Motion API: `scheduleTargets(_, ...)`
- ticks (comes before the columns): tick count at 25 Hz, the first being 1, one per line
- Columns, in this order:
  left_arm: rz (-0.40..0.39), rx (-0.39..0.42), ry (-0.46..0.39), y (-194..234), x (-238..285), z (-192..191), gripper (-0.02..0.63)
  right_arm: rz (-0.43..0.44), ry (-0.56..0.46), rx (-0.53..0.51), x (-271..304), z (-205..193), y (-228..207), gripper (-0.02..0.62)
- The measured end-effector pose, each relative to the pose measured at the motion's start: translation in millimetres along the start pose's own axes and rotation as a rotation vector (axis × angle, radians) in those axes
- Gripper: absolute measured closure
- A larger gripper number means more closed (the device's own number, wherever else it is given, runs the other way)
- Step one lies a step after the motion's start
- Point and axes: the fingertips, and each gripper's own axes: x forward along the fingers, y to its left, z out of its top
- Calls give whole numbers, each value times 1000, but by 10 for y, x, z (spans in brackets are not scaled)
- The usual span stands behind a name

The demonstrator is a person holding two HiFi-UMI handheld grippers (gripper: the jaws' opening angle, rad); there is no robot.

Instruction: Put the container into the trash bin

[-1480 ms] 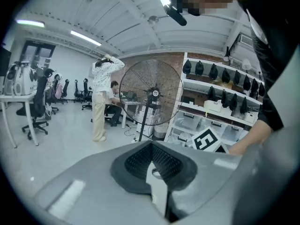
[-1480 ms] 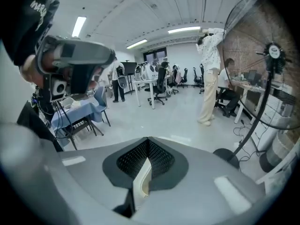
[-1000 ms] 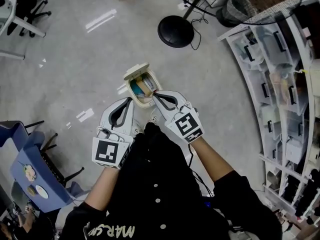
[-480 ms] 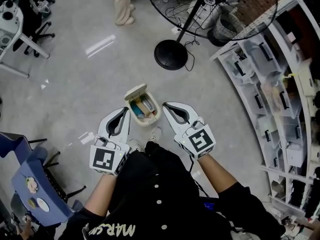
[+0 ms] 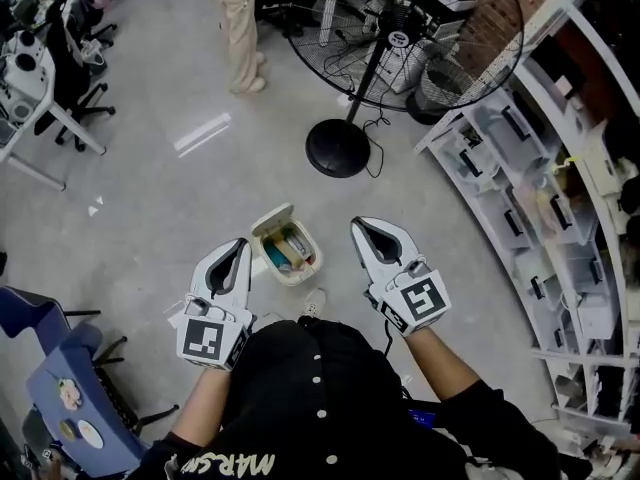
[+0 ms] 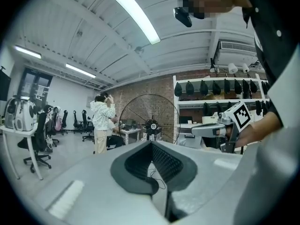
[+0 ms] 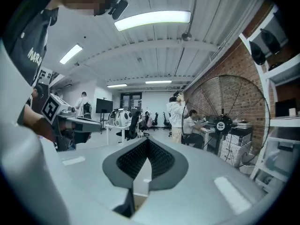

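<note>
Both grippers have lifted up and away from the trash bin (image 5: 297, 272) since a second ago, when the right one was at its rim. Left gripper (image 5: 240, 244): left of the bin, apart from it, jaws closed, empty. Bin on the floor, lid flipped open, container (image 5: 287, 248) inside with other contents. Right gripper (image 5: 362, 226): right of the bin, jaws closed, nothing held. Fan base (image 5: 338, 148) beyond the bin.

Black white-buttoned shirt (image 5: 322, 393); pale grey left tool (image 5: 240, 244) and right tool (image 5: 358, 224)
</note>
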Motion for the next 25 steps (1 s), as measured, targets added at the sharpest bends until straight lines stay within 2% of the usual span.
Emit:
scheduleTargets(9,32,22,-38,68,-71,182,606,-126,-127,22,-217,338,-301,572)
scheduleTargets(14,36,55,-42,36,-22,238,606,-138,-141,21,-284,329,-357,572)
scheduleTargets(25,34,54,-52,63,-27,278,606,-128,-133,-1,-204,327,-240,574)
